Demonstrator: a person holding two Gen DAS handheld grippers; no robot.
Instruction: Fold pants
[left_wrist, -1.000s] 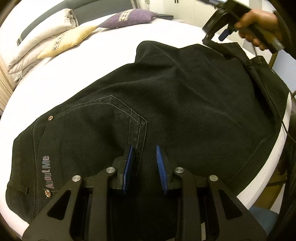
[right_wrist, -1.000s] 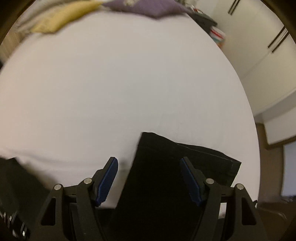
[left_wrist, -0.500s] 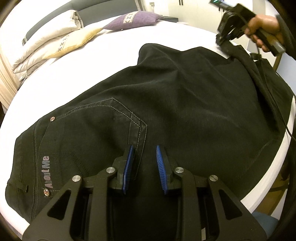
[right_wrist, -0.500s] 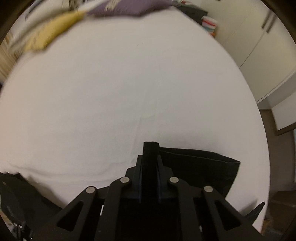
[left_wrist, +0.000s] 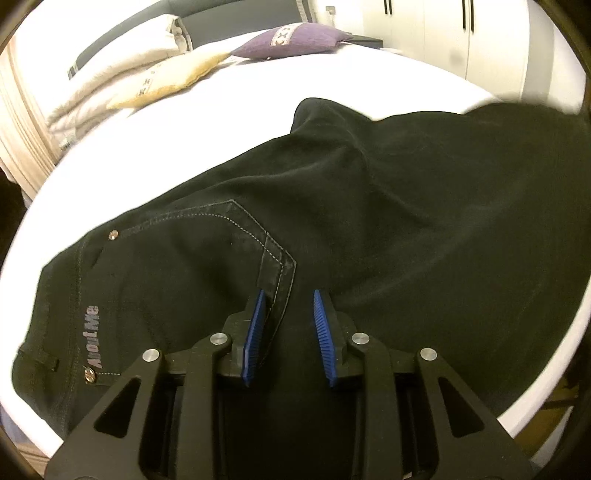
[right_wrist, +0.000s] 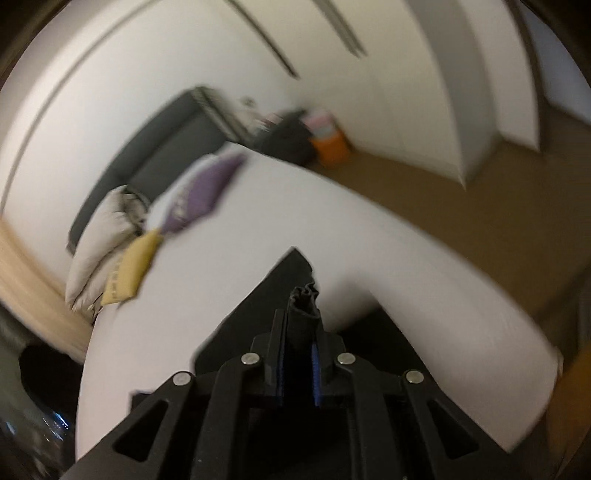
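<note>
Black pants (left_wrist: 369, 229) lie spread across the white bed (left_wrist: 258, 103), waistband end at the near left, legs running off to the right. Left claw (left_wrist: 286, 325) sits low over the seat area by the back-pocket stitching, jaws partly open with cloth between them but not pinched as far as I can see; it's resting there, not gripping. Right claw (right_wrist: 297, 350) is clamped tight on a bunched bit of the pants' hem or leg end (right_wrist: 304, 295), fabric poking out past the tips and lifted off the bed. The right wrist view is motion-blurred and tilted up toward the wardrobe (right_wrist: 406, 74), so that end looks mid-swing. Pillows (left_wrist: 155, 74) at the headboard are well apart from the work. Step in hand, my read: the lengthwise fold, leg end being carried over toward the waistband while the left side anchors the seat. Next move calls for bringing the held end across and down so its edge lines up with the waistband, keeping tension so the leg doesn't twist, then letting go flat. Risks: the thick bunch slipping out of the jaws, or the unpinned seat dragging along because the left claw isn't actually closed on it.
</note>
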